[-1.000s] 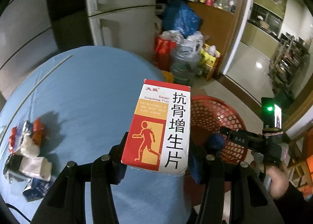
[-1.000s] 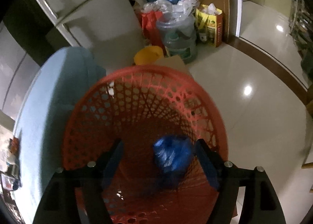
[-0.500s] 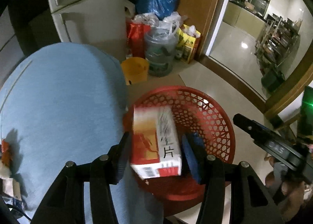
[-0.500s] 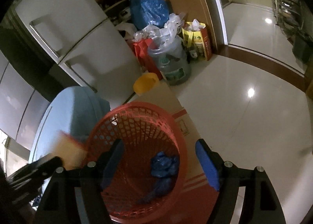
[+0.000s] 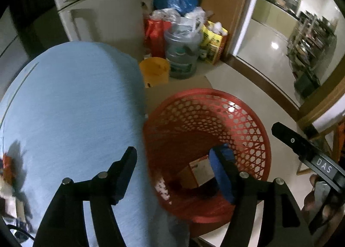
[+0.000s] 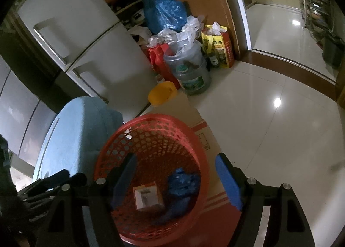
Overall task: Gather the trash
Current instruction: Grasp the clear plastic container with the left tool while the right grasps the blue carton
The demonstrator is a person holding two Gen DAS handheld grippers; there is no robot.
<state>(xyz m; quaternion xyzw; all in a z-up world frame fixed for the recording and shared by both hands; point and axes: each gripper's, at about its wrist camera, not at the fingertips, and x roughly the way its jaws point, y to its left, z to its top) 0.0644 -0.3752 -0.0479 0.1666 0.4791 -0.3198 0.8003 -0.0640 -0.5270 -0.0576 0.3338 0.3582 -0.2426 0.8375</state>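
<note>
- Moved since earlier frame: medicine box (image 6: pixel 147 195), formerly clamped upright in left gripper (image 5: pixel 172 171) above blue table (image 5: pixel 71 117), now lying on floor of red basket (image 6: pixel 151 130) beside crumpled blue bag (image 6: pixel 183 182).
- Left gripper: jaws opening, nothing between them; poised over the seam between table edge and basket rim.
- Right gripper (image 6: pixel 176 178): released, wide, empty, hanging above basket mouth.
- Remaining trash: several wrappers (image 5: pixel 8 182) at near-left table edge, blurred, count not determinable.
- Risk: basket standing on flattened cardboard (image 6: pixel 207 137) on glossy tile; knock from either gripper on the rim likely to slide or tip it.
- Risk: both grippers crowded over one opening; collision probable if left swings back without right clearing.
- Risk: light wrappers prone to slipping from wide pads or catching on cloth, dropping between table and basket.
- Risk: dim light and blur hampering aim on small pieces.
</note>
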